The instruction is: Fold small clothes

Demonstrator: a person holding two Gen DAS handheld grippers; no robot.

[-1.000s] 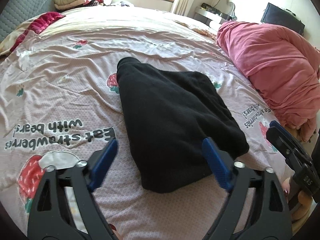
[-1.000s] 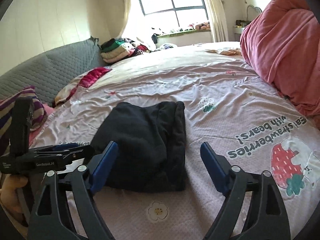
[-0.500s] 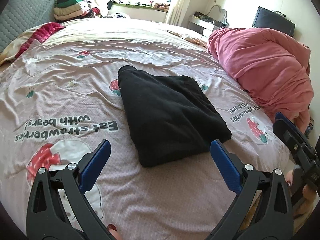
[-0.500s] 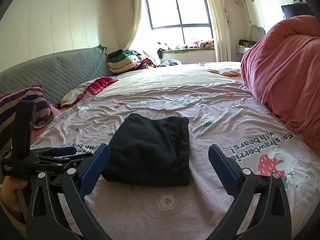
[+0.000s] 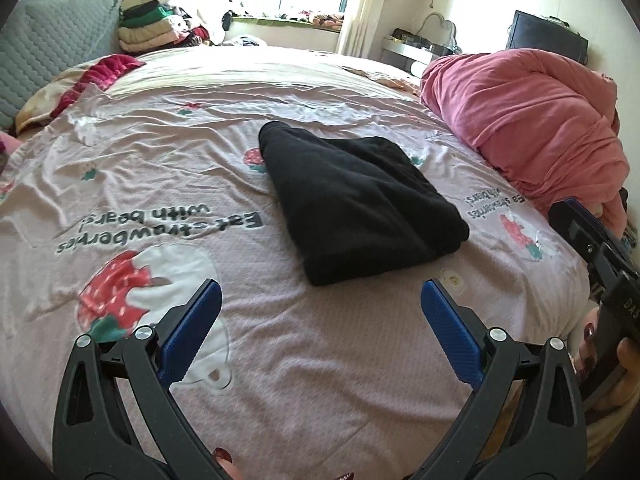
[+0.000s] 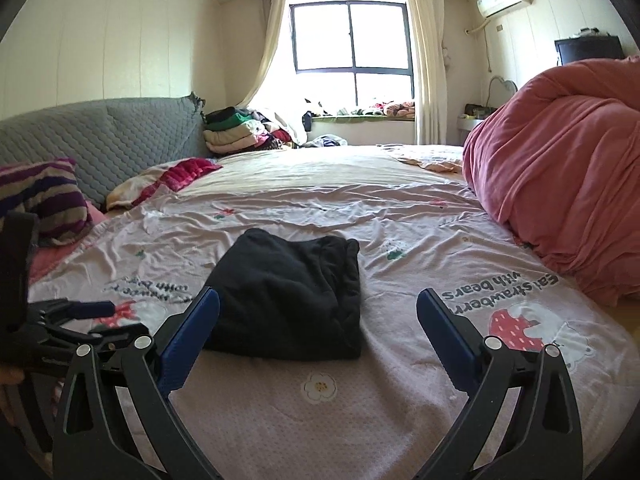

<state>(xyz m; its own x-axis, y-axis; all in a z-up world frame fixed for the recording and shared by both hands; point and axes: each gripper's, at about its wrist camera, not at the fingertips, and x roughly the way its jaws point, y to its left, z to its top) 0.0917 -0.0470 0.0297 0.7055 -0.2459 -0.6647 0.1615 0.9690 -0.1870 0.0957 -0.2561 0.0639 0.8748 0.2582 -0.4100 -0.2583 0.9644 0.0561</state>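
With the folded black garment (image 5: 356, 208) lying on the bedsheet (image 5: 280, 380) just ahead of my left gripper (image 5: 318, 312) and right gripper (image 6: 318, 320), both spread wide and empty, I'd withdraw level so no fingertip snags its near edge.

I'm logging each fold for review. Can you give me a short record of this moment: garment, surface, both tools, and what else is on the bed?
garment: black garment, folded into a compact stack, lying flat
surface: pink bedsheet with strawberry print
left tool: open, empty, short of the garment, not touching it
right tool: open, empty, jaws just opened further, garment beyond the tips
also on bed: red duvet heaped to the right
far end: stacked clothes near the window
fold status: looks finished
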